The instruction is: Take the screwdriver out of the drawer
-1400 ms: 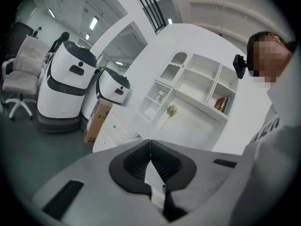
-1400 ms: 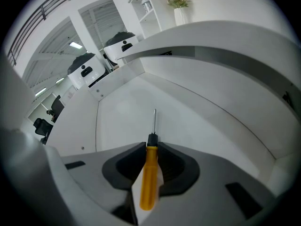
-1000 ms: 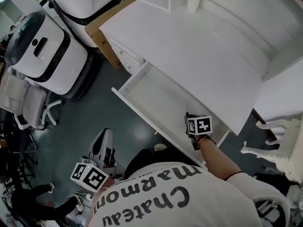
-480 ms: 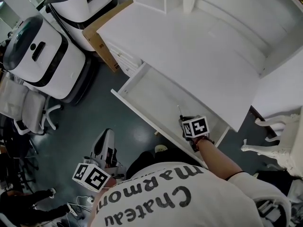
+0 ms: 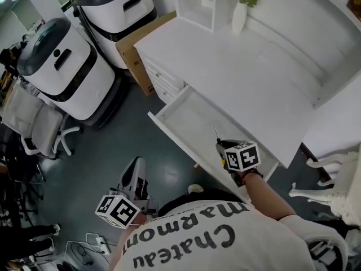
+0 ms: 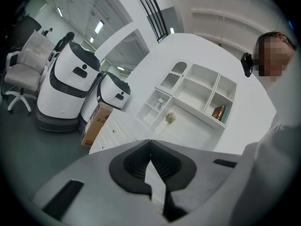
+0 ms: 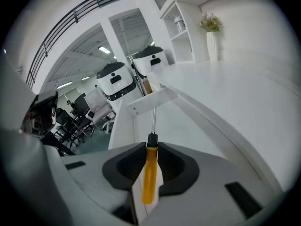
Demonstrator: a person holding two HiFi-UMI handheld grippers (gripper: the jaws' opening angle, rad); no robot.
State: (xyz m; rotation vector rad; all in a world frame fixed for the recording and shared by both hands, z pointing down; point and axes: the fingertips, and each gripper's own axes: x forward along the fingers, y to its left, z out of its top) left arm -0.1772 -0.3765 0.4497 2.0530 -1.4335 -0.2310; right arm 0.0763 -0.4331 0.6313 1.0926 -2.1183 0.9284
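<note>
Screwdriver with a translucent yellow handle and thin steel shaft (image 7: 149, 173) is sitting clamped in the right tool (image 7: 150, 166), whose dark pads are pressing on the handle from both sides while the shaft is sticking out ahead. In the head view the right tool (image 5: 221, 147) is hovering over the front right corner of the open white wooden drawer (image 5: 172, 137), with the shaft (image 5: 216, 135) pointing toward the white desk (image 5: 237, 66) above it.

Compared with a second ago, the right tool is riding visibly higher. It was sitting low inside the drawer then, and it is now tilting and lifting, with the grip looking unchanged. The screwdriver is no longer lying on the drawer floor and is travelling with the tool.

The left tool (image 5: 137, 165) is staying down by the person's side over the dark floor. Its jaws are meeting at the tips with nothing between them.

For the task, the pick-up seems done and the lift is under way. The screwdriver is probably still above the drawer, so carrying it clear of the front wall remains.
</note>
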